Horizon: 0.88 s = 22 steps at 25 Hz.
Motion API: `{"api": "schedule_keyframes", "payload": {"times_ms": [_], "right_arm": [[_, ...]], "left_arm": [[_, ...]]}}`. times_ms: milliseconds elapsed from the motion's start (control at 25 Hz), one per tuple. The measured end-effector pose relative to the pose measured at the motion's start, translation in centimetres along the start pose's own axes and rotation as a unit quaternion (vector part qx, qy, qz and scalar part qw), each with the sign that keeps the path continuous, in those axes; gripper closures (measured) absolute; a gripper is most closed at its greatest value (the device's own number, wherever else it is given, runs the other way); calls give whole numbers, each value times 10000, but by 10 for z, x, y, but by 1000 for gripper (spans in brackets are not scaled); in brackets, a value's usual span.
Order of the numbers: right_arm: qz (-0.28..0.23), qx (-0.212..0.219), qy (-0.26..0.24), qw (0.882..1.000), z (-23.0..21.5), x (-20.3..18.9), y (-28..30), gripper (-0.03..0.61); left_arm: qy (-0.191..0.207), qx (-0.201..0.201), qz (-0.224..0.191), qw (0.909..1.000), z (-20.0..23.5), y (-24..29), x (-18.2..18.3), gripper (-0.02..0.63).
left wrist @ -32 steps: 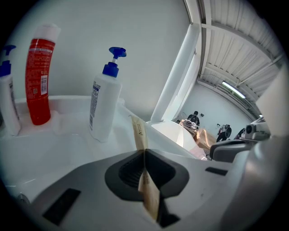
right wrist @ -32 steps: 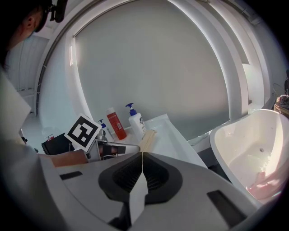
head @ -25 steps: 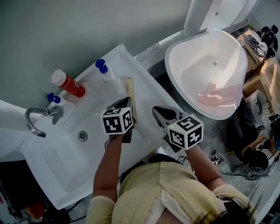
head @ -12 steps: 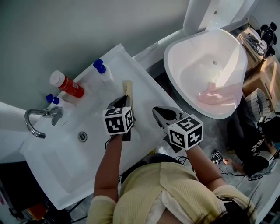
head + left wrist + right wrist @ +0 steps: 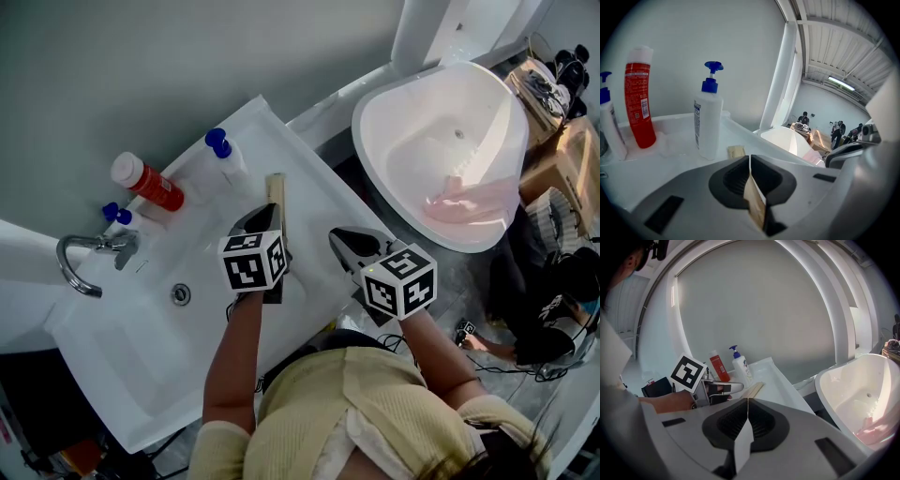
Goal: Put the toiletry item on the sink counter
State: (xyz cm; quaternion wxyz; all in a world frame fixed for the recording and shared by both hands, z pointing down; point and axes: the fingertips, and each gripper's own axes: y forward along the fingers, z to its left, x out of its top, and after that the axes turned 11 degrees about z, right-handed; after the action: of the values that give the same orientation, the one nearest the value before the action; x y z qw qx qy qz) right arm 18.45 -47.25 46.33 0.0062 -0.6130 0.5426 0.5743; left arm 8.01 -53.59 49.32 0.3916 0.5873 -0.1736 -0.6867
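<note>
A long tan toiletry box point(image 5: 277, 202) lies flat on the white sink counter point(image 5: 314, 202), close to its right edge. My left gripper point(image 5: 260, 218) hovers just left of the box and over its near end, jaws shut with nothing seen clamped at the tips. In the left gripper view the box's far end point(image 5: 736, 151) shows just past the gripper point(image 5: 749, 161), and a tan sliver shows below the closed pads. My right gripper point(image 5: 349, 242) hangs off the counter's right edge, shut and empty. The right gripper view shows the box point(image 5: 754, 389) ahead of the left gripper's fingers point(image 5: 726, 387).
A red bottle point(image 5: 147, 182) and a blue-topped pump bottle point(image 5: 225, 155) stand at the back of the counter, with a second pump bottle point(image 5: 117, 214) beside the faucet point(image 5: 89, 253). The basin drain point(image 5: 179, 294) is left of my left gripper. A big white bowl point(image 5: 412, 103) holding a pink cloth point(image 5: 464, 202) stands at the right.
</note>
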Motion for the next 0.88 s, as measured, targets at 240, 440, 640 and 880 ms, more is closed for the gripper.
{"api": "schedule_keyframes", "payload": {"times_ms": [240, 440, 640, 880], "right_arm": [[-8, -114, 29, 9999, 7, 0, 2, 552], [-11, -191, 38, 9998, 19, -2, 6, 552], [-34, -253, 34, 9997, 33, -2, 9, 552], [-58, -370, 38, 9993, 51, -3, 9, 552]], "left_arm": [[40, -85, -29, 10000, 3, -14, -1, 571], [-9, -195, -93, 9998, 10, -27, -5, 571], [-117, -313, -83, 9994, 17, -42, -13, 571], [-97, -356, -153, 9992, 24, -65, -18, 571]]}}
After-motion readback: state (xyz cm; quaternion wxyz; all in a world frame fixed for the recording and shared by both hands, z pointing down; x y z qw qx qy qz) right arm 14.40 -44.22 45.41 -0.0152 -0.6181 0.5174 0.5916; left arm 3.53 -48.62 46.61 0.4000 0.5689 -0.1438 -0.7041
